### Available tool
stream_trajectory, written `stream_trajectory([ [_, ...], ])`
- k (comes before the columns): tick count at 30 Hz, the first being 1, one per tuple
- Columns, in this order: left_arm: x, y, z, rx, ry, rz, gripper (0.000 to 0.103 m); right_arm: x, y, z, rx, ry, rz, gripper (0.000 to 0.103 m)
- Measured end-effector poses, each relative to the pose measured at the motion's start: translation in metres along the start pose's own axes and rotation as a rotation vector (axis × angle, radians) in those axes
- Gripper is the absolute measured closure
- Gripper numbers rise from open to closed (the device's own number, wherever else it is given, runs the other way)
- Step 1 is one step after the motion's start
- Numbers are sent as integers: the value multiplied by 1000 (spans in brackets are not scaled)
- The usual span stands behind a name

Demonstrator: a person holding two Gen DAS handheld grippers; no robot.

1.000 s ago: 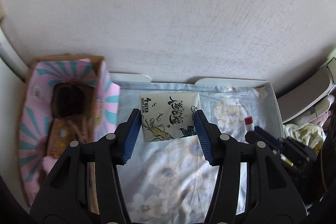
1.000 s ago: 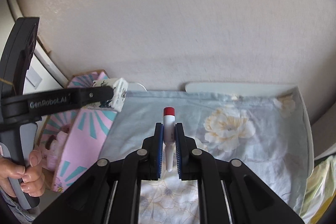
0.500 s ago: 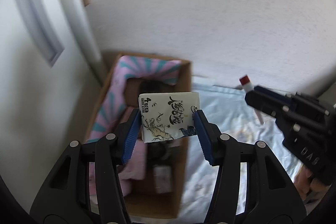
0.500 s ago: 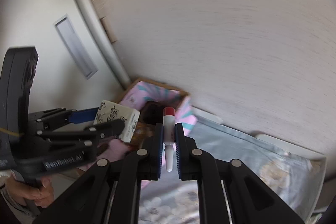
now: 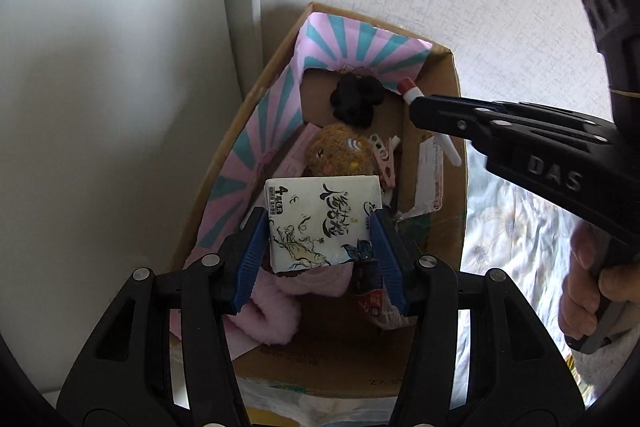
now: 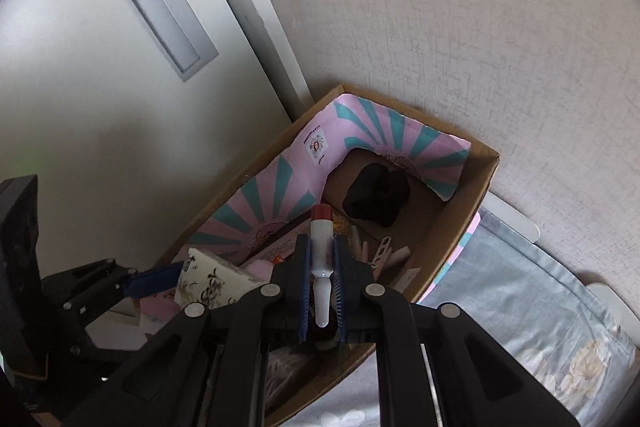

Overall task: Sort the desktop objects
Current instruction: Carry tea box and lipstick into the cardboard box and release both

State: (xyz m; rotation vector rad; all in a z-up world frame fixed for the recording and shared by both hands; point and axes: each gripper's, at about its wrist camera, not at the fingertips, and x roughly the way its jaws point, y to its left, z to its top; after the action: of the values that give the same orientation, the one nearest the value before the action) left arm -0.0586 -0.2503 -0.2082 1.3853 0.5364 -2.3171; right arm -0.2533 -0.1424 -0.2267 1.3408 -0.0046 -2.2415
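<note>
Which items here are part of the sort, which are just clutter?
In play:
- white printed tissue pack, in left gripper
- white red-capped tube, in right gripper
- brown cardboard box, the drop spot

Lying about:
- black fuzzy lump
- pink clothes pegs
- floral bedsheet

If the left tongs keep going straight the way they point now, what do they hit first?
Probably the brown knitted toy and pink fluffy item lying in the cardboard box. The left tongs, gripping the tissue pack, point down into the box; the pack would touch before the fingers, though depth is unclear.
</note>
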Motion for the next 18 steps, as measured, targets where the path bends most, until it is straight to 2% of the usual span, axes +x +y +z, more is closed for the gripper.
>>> stream_trajectory([
  [3, -1, -2, 1, 6, -16, 4, 53, 4, 1, 3, -9, 12, -19, 93],
  [5, -3, -5, 3, 21, -29, 0, 49, 7, 1, 5, -15, 27, -23, 93],
  [6, -5, -7, 4, 25, -28, -3, 35, 8, 0, 6, -7, 36, -17, 90],
  [7, -7, -8, 5, 30, -27, -3, 7, 10, -4, 8, 13, 52, -10, 79],
  [8, -8, -9, 6, 35, -34, 2, 1, 11, -7, 9, 32, 62, -5, 72],
  [9, -11, -11, 6, 41, -47, 7, 0, 11, -10, 9, 51, 61, -3, 57],
  [10, -13, -12, 5, 48, -60, 8, 0, 9, -13, 9, 67, 49, -1, 48],
  [12, -14, -15, 6, 61, -66, 19, 1, 4, -17, 10, 82, 32, -6, 37],
  [18, -11, -21, 7, 82, -63, 79, 1, -4, -12, 9, 41, 29, -85, 35],
])
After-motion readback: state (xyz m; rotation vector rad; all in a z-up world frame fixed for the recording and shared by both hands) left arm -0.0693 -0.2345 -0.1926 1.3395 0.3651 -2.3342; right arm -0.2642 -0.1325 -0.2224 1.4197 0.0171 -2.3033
